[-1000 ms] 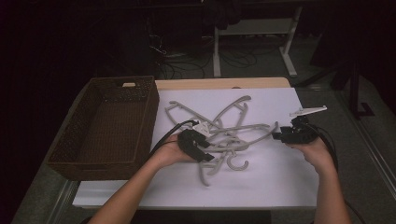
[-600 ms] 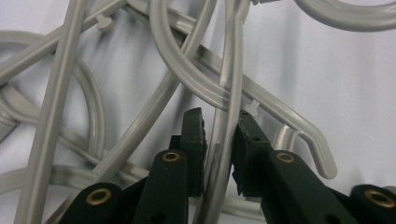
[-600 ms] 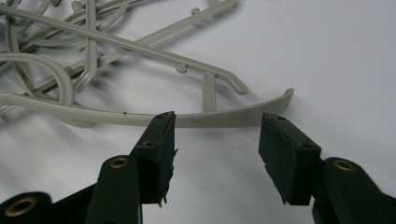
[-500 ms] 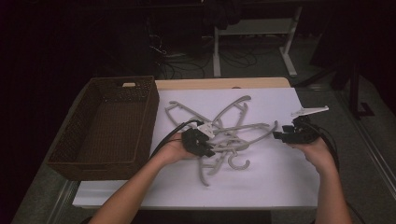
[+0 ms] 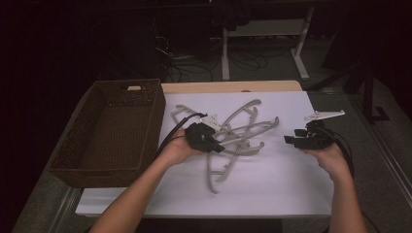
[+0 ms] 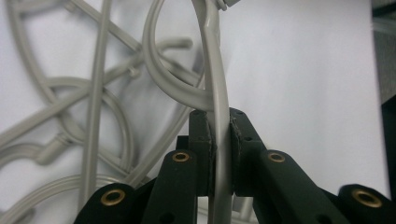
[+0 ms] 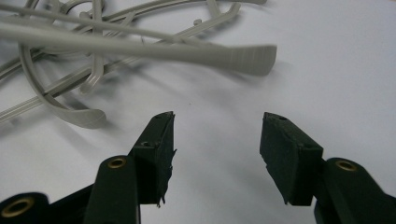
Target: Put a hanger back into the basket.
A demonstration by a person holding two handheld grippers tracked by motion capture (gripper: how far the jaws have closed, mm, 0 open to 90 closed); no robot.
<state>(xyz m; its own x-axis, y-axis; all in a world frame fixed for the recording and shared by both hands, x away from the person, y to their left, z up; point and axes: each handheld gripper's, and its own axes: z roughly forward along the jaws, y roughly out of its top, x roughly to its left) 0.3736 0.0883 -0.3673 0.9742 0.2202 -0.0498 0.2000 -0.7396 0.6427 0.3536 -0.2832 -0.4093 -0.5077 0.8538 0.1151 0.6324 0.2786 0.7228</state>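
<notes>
Count on the bench (image 5: 272, 194)

I count one wicker basket (image 5: 109, 131) at the left, two tongs, left (image 5: 219, 148) and right (image 5: 287, 140), and a tangle of grey hangers (image 5: 243, 131) just right of the basket: about four or five, I can't separate them for certain. One white sheet (image 5: 291, 184) lies under them.

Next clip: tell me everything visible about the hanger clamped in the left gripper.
The held hanger is a slim, pale grey piece that looks like plastic, with a flat curved arm. The left gripper is shut on that arm, which stands nearly upright between the jaws in the left gripper view. In the high view it hangs down from the gripper toward the person over the white sheet, its upper part still tangled among the pile of like hangers.
</notes>
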